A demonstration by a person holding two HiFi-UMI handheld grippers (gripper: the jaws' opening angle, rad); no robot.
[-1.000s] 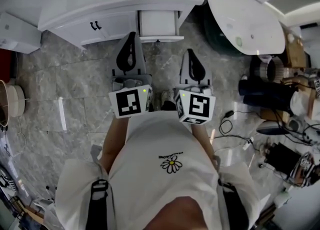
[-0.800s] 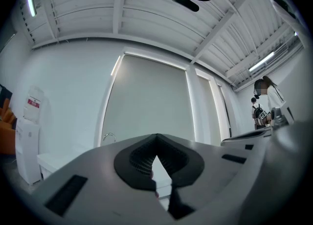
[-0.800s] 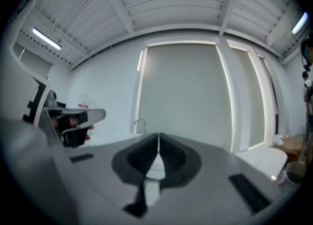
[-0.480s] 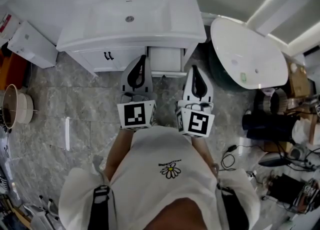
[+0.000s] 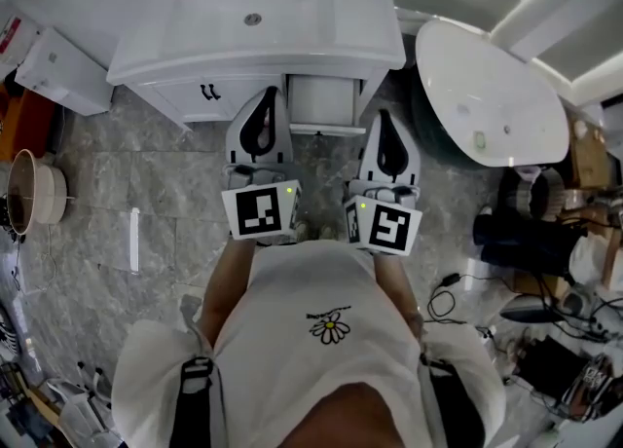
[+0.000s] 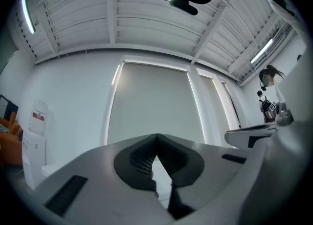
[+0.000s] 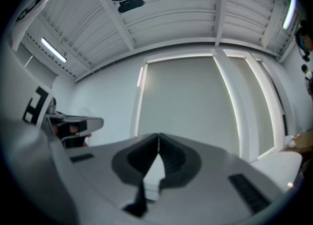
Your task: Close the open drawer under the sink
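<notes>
The white vanity (image 5: 175, 81) carries a sink (image 5: 251, 18) and stands at the top of the head view. Its drawer (image 5: 321, 103) is pulled out at the right side, below the counter. My left gripper (image 5: 270, 93) is held just left of the drawer front, with its tip near the cabinet. My right gripper (image 5: 382, 115) hangs just right of the drawer and a little nearer to me. Both point at the vanity. The left gripper (image 6: 156, 138) and the right gripper (image 7: 158, 136) are shut with nothing held. Both gripper views show only wall and ceiling.
A white oval tub (image 5: 487, 86) stands to the right of the vanity. A white box (image 5: 58, 71) and a round pot (image 5: 24, 193) lie on the left. Cables and clutter (image 5: 545, 280) fill the right side. The floor (image 5: 146, 173) is grey marble.
Both grippers have risen and moved closer to the vanity. The head view has tilted, so the whole sink now shows. The jaws stayed shut.
</notes>
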